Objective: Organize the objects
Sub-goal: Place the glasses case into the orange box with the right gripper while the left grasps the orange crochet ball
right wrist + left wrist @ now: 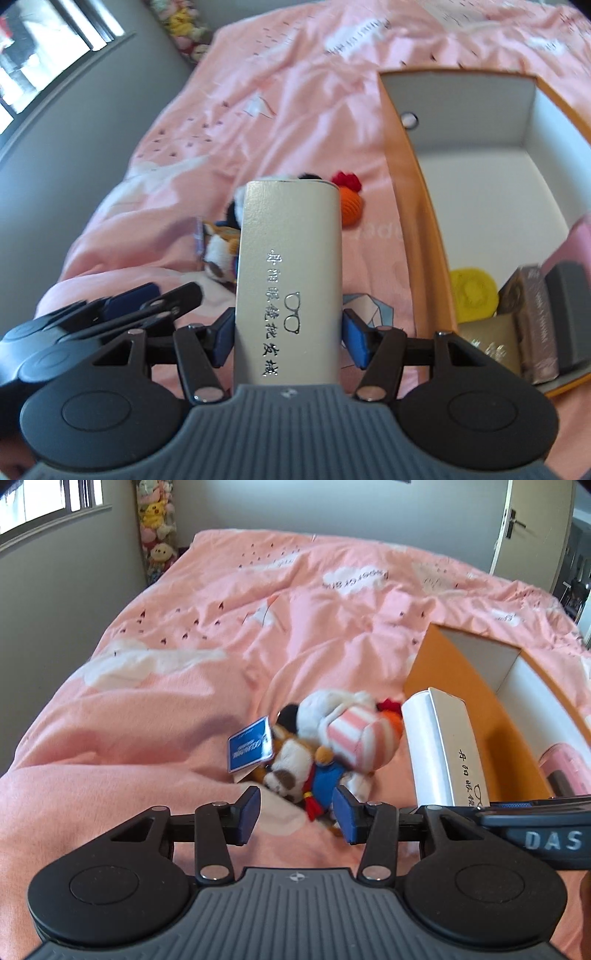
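A heap of small plush toys (332, 738) lies on the pink duvet (166, 709): a white one with pink stripes, a brown-and-white dog (291, 771) in a blue coat, and a blue tag (249, 747). My left gripper (300, 812) stands open just in front of the dog, its pads either side of the dog's lower end without pressing. My right gripper (290, 336) is shut on a white glasses case (288, 277), held above the bed to the left of the orange box (417, 192). The case (443, 746) also shows in the left wrist view.
The orange box has a white inside and holds a yellow round thing (472, 293), some small boxes (532, 325) and a pink item (578, 247). An orange-and-red knitted toy (351, 206) lies by the heap. Stacked plush toys (159, 528) fill the far corner; a door (517, 520) is at the right.
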Action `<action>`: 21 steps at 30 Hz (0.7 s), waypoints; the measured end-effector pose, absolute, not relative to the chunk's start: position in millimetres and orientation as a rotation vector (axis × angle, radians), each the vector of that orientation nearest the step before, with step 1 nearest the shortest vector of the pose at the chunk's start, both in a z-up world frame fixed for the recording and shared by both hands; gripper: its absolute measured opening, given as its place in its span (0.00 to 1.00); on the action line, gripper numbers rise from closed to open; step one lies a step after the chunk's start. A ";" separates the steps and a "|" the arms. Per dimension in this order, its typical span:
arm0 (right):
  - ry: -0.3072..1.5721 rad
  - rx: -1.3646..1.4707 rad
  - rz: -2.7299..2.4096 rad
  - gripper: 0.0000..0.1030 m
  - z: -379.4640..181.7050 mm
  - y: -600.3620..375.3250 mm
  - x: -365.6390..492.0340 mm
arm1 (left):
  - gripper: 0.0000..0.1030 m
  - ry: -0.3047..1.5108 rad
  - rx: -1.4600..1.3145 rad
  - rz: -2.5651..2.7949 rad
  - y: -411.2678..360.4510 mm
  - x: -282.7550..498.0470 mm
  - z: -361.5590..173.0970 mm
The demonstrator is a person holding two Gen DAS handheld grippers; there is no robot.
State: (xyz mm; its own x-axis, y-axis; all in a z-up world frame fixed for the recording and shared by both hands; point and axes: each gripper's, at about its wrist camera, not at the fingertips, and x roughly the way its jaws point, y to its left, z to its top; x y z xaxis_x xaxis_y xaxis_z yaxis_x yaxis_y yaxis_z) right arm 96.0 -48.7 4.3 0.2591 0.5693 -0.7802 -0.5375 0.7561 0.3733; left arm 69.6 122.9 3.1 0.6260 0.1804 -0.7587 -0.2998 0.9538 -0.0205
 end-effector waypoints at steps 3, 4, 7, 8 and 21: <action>1.048 0.024 0.787 0.60 20.6 -59.0 95.8 | 0.52 0.831 -0.144 0.249 113.8 70.1 12.1; 1.033 0.017 0.792 0.60 25.6 -62.1 96.6 | 0.52 0.824 -0.137 0.232 109.5 70.7 14.9; 1.002 0.000 0.796 0.60 40.4 -74.7 103.3 | 0.52 0.810 -0.096 0.168 94.0 73.8 22.3; 0.993 -0.004 0.797 0.60 45.0 -79.4 106.2 | 0.52 0.807 -0.088 0.143 89.7 75.1 24.5; 0.842 -0.457 0.885 0.60 86.7 -110.7 163.2 | 0.54 0.909 -0.063 -0.217 105.8 147.7 43.3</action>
State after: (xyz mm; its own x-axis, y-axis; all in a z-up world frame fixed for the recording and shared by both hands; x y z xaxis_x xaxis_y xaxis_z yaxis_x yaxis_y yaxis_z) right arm 163.2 -110.7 86.7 0.3539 0.4874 -0.7983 -0.8210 0.5707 -0.0155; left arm 147.7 105.8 43.3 0.5945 -0.2134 -0.7753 0.1602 0.9762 -0.1460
